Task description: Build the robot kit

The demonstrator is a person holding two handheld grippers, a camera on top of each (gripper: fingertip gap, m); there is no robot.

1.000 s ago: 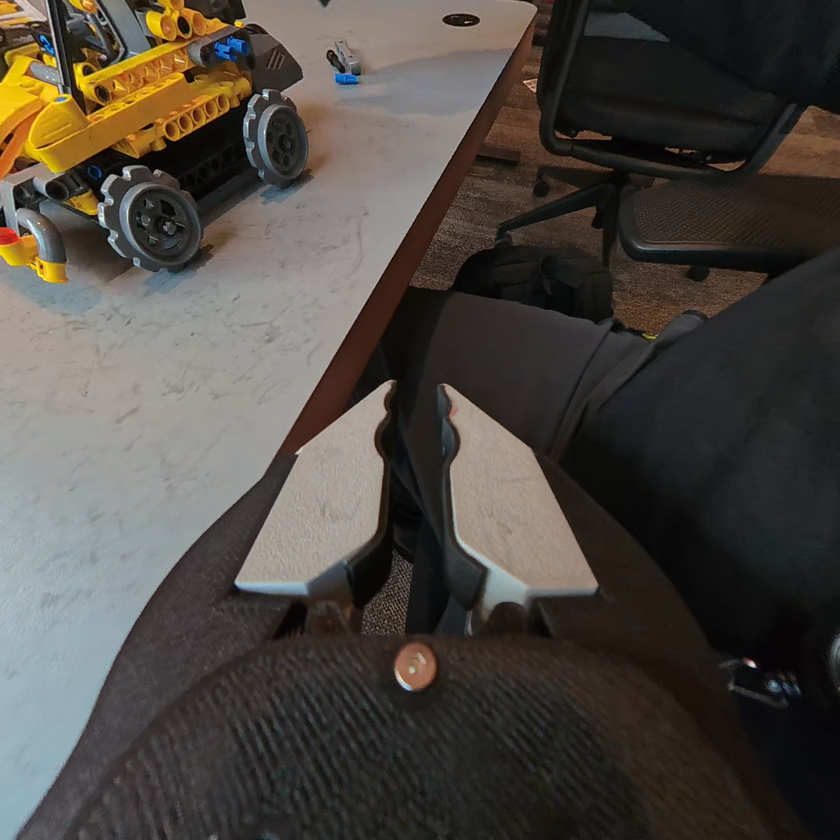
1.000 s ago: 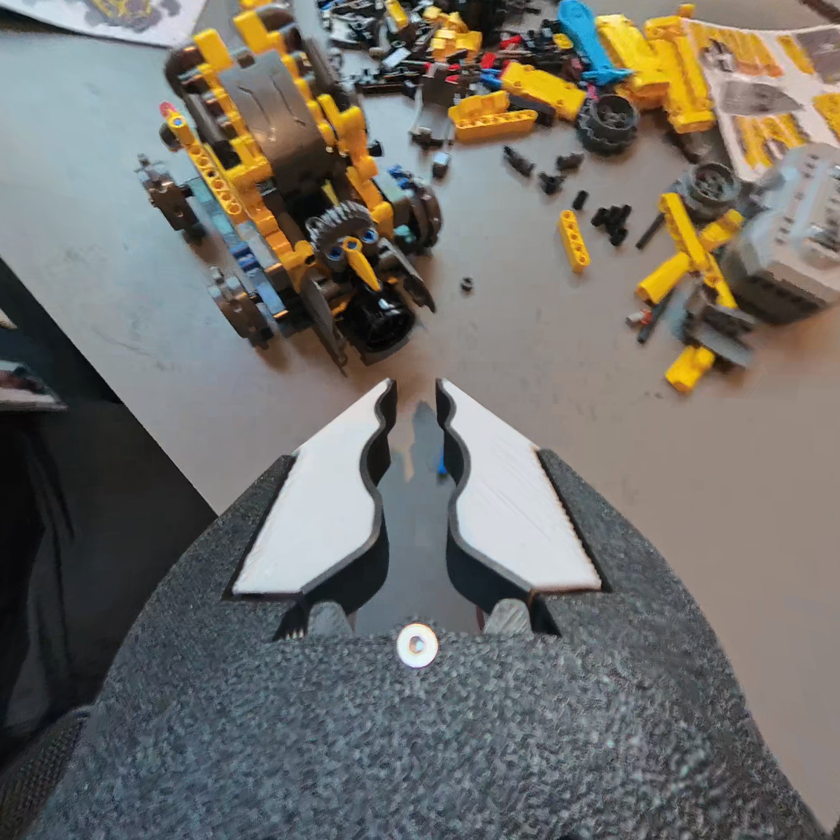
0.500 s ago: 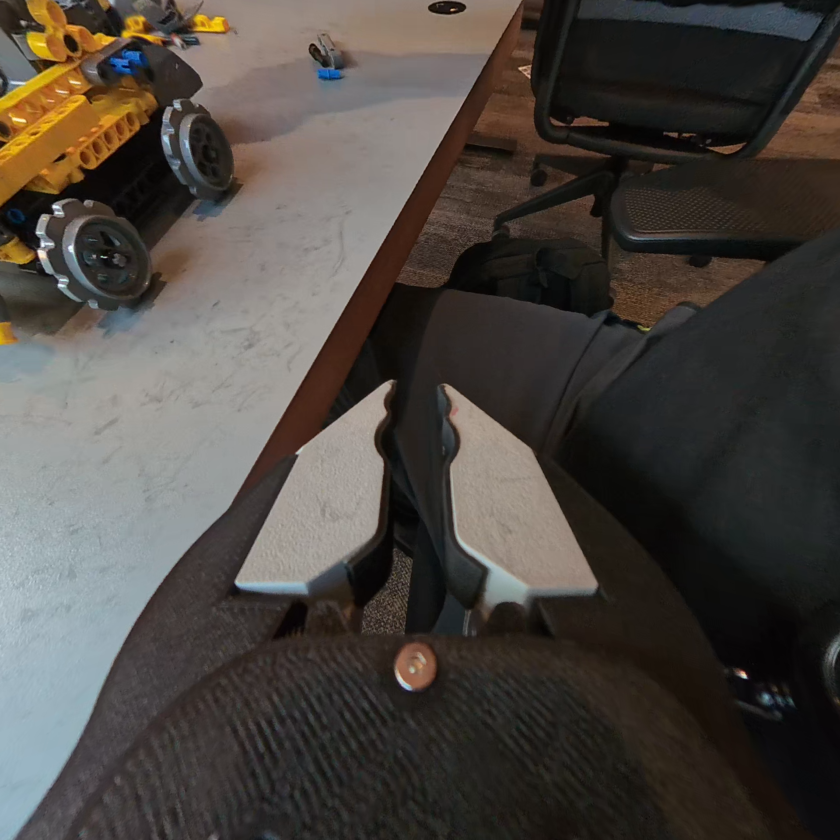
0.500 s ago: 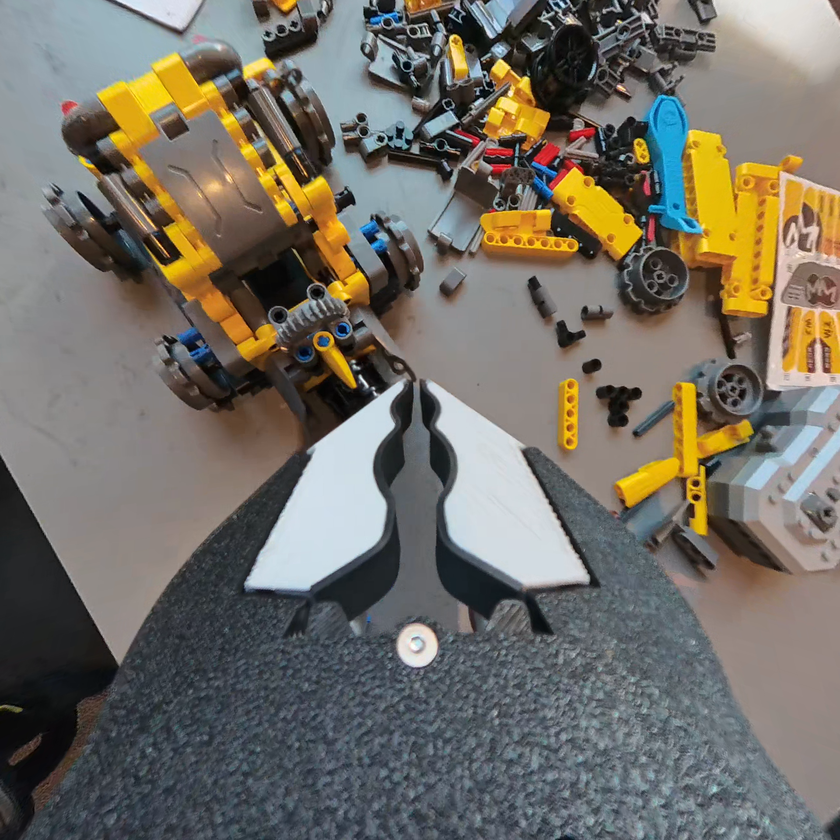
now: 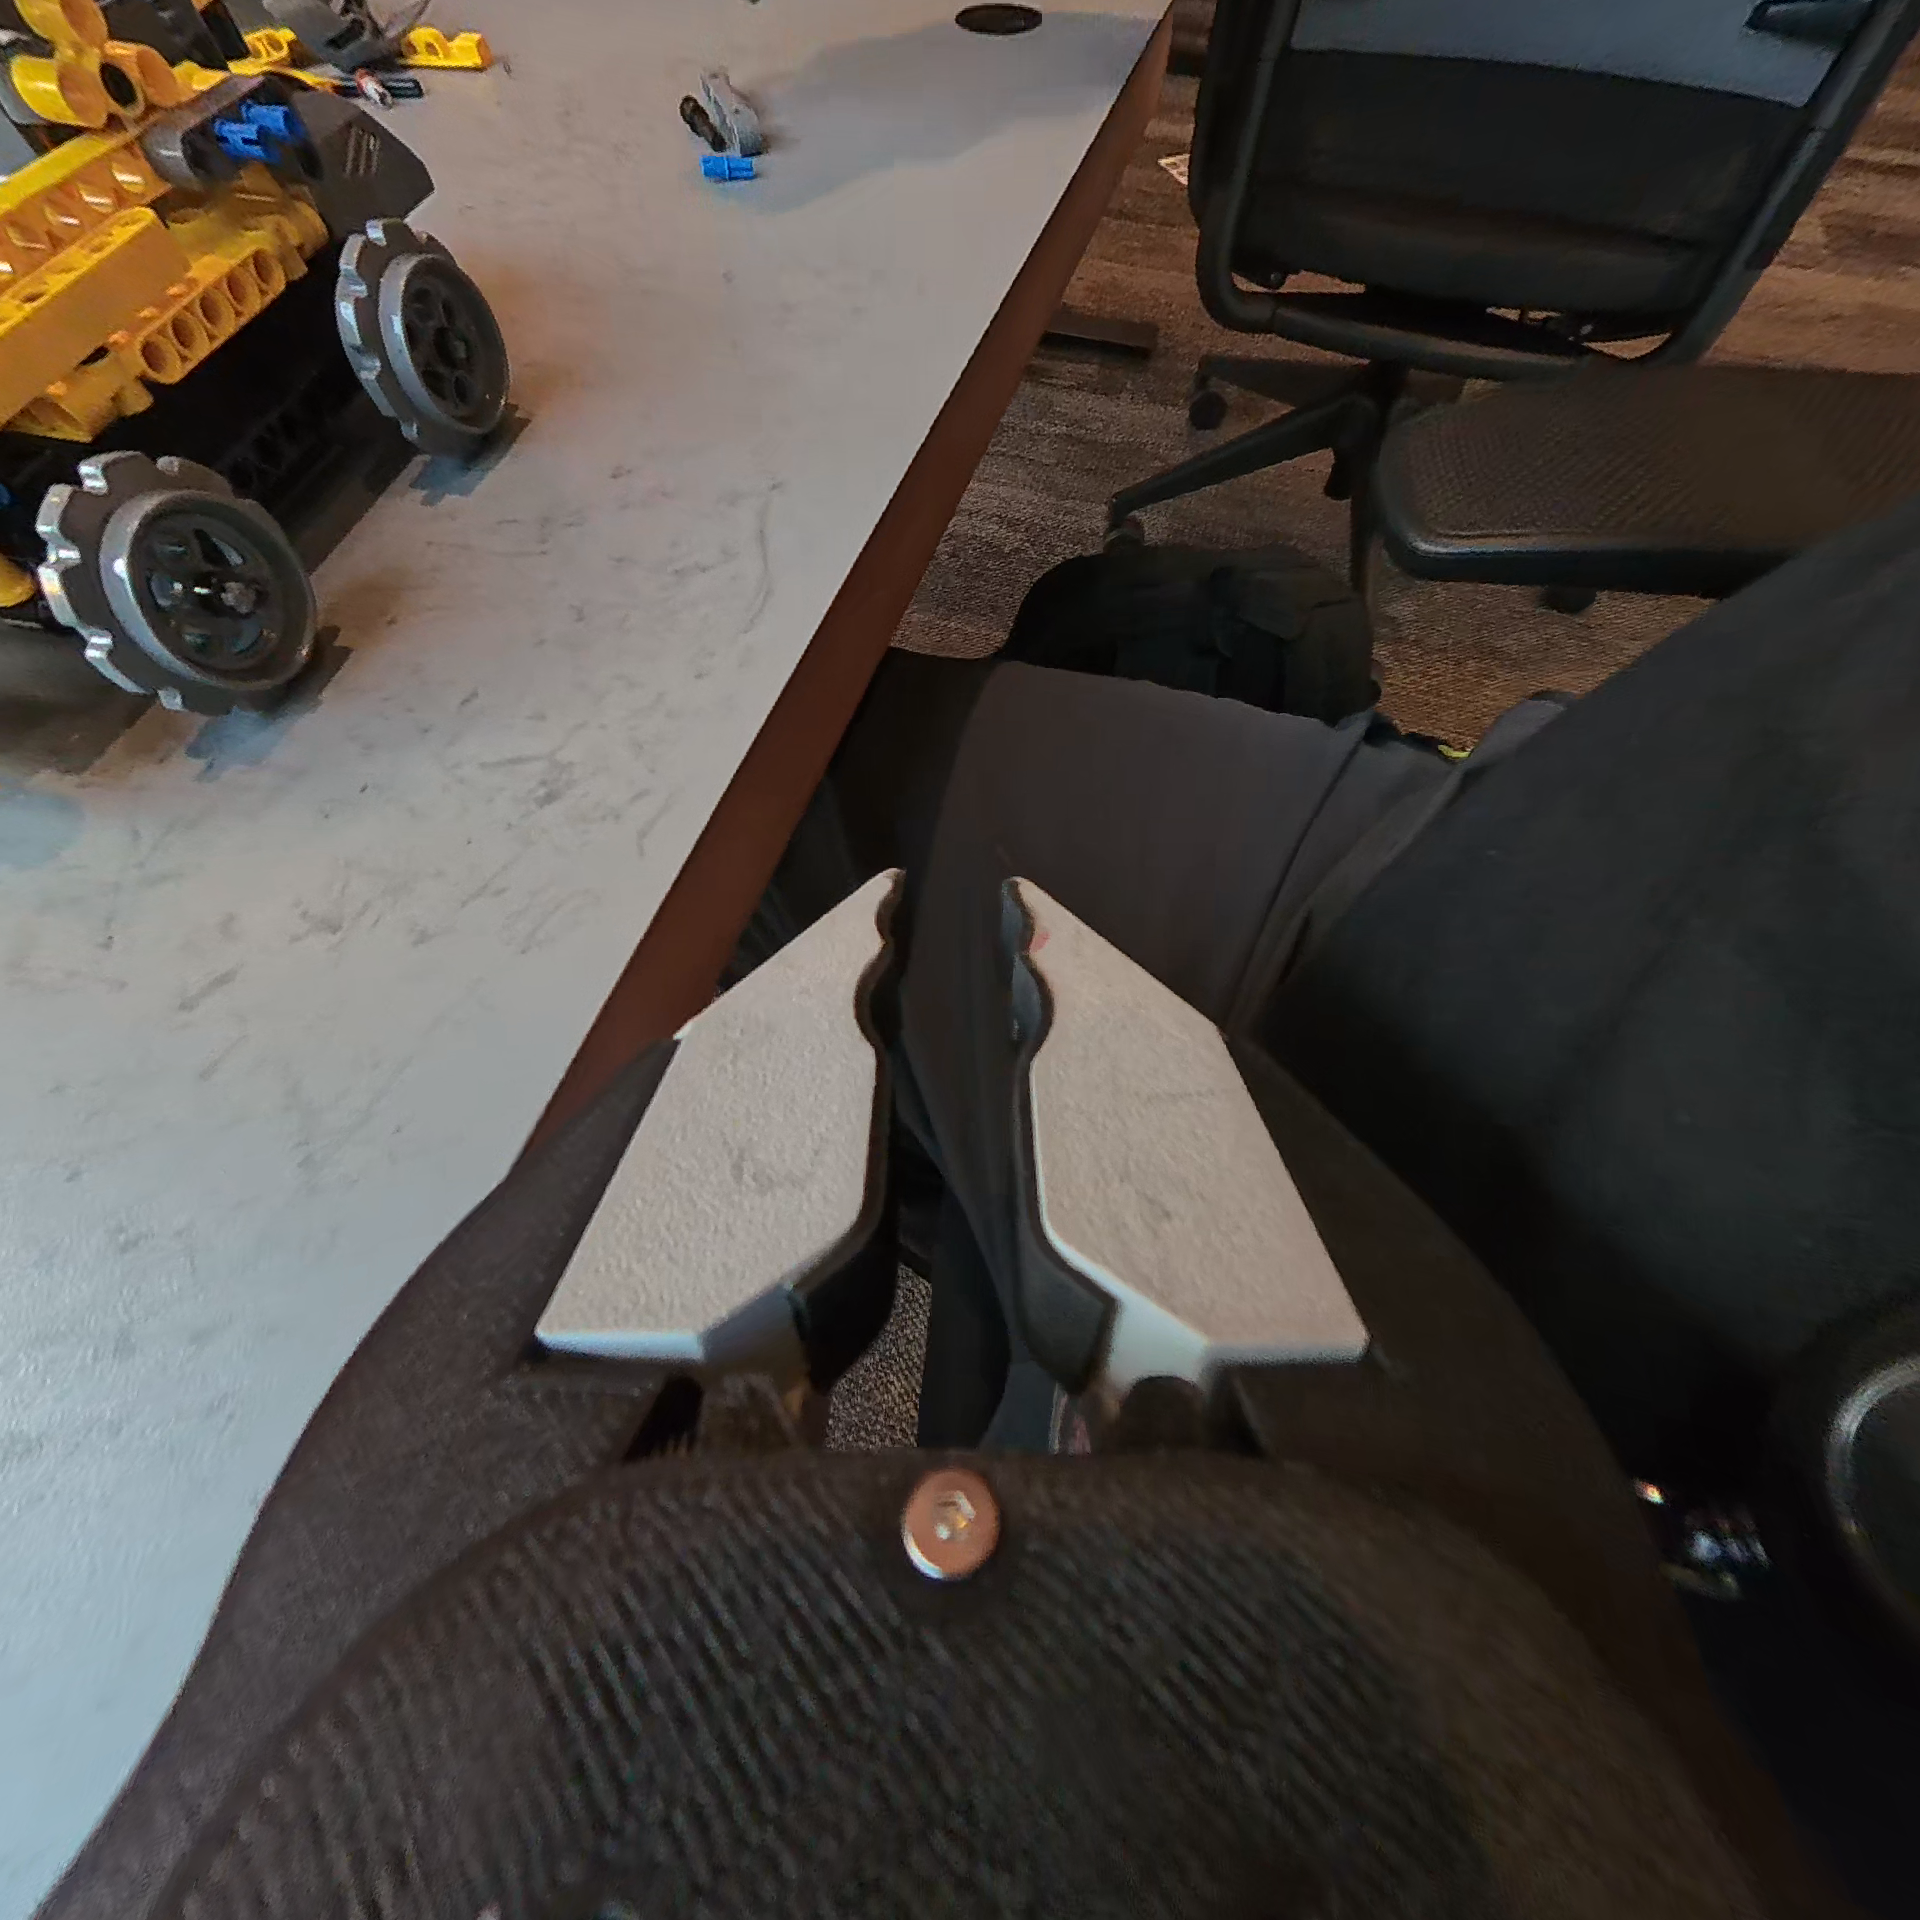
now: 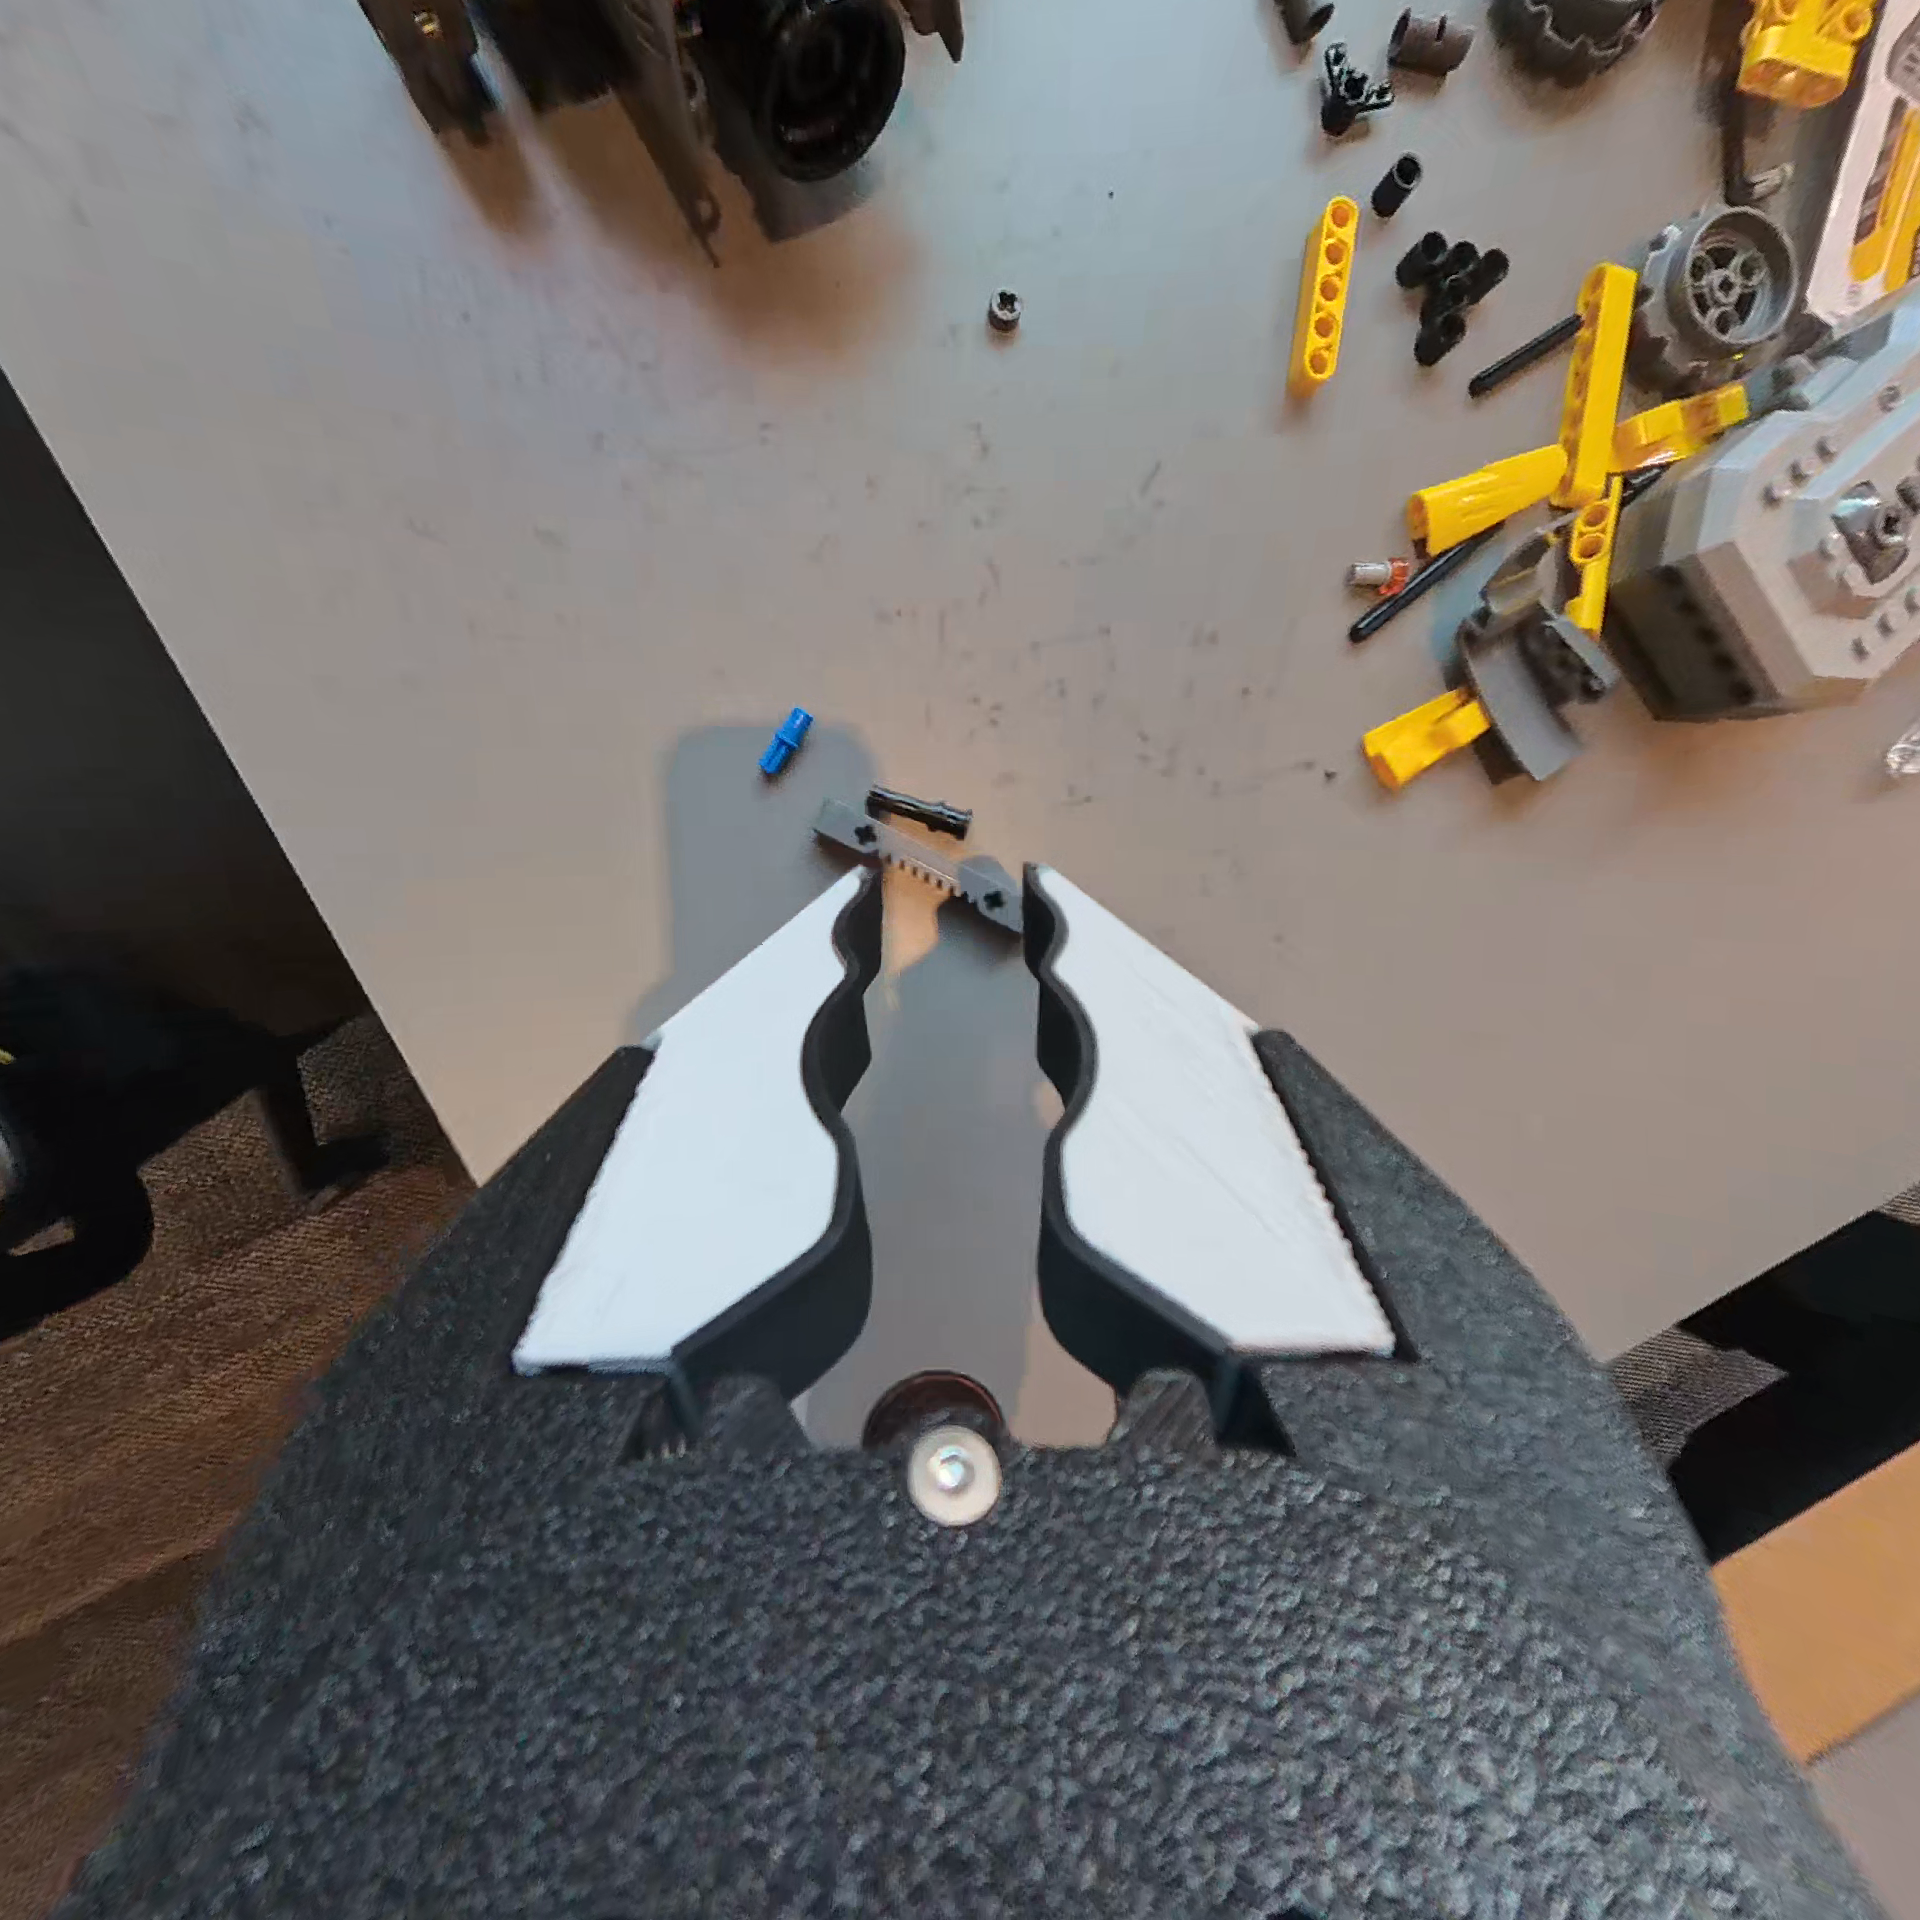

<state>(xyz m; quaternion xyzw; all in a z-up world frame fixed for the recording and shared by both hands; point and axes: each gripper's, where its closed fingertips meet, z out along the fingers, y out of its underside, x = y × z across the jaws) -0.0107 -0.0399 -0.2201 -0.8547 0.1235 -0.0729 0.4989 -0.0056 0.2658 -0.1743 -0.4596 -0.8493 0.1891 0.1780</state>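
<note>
My right gripper (image 6: 945,883) is open and empty, low over the grey table (image 6: 520,468) near its edge. A small grey toothed rack piece (image 6: 914,868) lies just past its fingertips, partly between them. A black pin (image 6: 920,810) and a blue pin (image 6: 787,741) lie just beyond the rack. My left gripper (image 5: 954,894) is slightly open and empty, off the table edge (image 5: 831,665), above a person's dark trouser leg (image 5: 1143,810). A yellow and black brick vehicle (image 5: 156,260) stands on the table, far left of it.
Loose yellow beams (image 6: 1325,296), a grey wheel (image 6: 1730,281) and a grey block assembly (image 6: 1787,561) lie at the right. The vehicle's dark end (image 6: 810,83) is at the top. An office chair (image 5: 1507,187) and a black bag (image 5: 1195,623) stand on the carpet. Tip to tip, the grippers are about 30 cm apart. It is some 5 cm from my right tips to the blue pin (image 6: 787,741).
My right gripper pulled back from the vehicle toward the table edge, closed almost fully, then opened wide over the small rack. The left gripper only shifted slightly, its gap unchanged.
</note>
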